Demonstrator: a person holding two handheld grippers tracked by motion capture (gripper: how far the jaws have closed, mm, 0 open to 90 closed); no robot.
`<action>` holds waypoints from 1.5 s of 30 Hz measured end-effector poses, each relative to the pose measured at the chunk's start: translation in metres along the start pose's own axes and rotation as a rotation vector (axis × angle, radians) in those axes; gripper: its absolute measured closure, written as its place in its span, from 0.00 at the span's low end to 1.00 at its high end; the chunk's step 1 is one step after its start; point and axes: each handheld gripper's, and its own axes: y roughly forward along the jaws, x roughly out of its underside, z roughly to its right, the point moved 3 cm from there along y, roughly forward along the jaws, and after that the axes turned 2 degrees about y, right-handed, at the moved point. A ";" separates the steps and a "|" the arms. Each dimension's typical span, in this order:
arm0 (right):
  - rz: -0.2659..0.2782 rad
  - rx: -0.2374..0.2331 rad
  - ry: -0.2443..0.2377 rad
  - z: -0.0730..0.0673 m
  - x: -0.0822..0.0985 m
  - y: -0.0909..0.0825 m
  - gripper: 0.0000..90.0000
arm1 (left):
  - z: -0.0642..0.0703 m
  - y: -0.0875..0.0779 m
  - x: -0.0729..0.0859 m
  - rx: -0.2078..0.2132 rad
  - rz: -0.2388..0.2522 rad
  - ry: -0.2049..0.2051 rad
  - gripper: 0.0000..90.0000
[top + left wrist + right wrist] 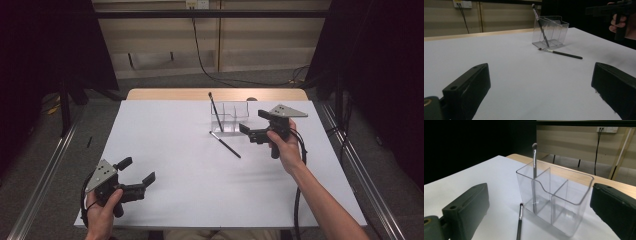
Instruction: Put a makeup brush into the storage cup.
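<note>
Left gripper wide open, low over the table.
Right gripper gapes beside the clear holder; one brush inside, another brush lying flat.

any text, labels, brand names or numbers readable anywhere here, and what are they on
None can be read.
The clear organizer, the standing brush, the lying brush, the white table and both tools, left tool and right tool, show no print.
The wall socket is too blurred to tell.

Wall socket, hanging black cable
</note>
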 end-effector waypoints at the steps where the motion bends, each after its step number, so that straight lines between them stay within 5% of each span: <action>1: 0.007 0.010 0.000 0.000 0.001 -0.004 0.03 | 0.000 0.000 0.000 0.002 -0.006 0.000 0.03; 7: 0.005 0.018 -0.003 0.000 0.006 -0.025 0.02 | 0.001 0.000 0.001 -0.007 -0.021 0.032 0.03; 24: 0.009 0.082 0.045 0.006 0.035 -0.075 0.03 | 0.007 -0.002 -0.001 0.001 -0.005 0.037 0.03; 33: 0.003 0.092 0.029 -0.007 0.047 -0.098 0.04 | 0.000 -0.004 0.000 -0.033 0.008 0.026 0.03; 45: -0.016 0.126 0.038 -0.017 0.066 -0.135 0.03 | 0.000 -0.004 0.001 -0.016 0.011 0.034 0.03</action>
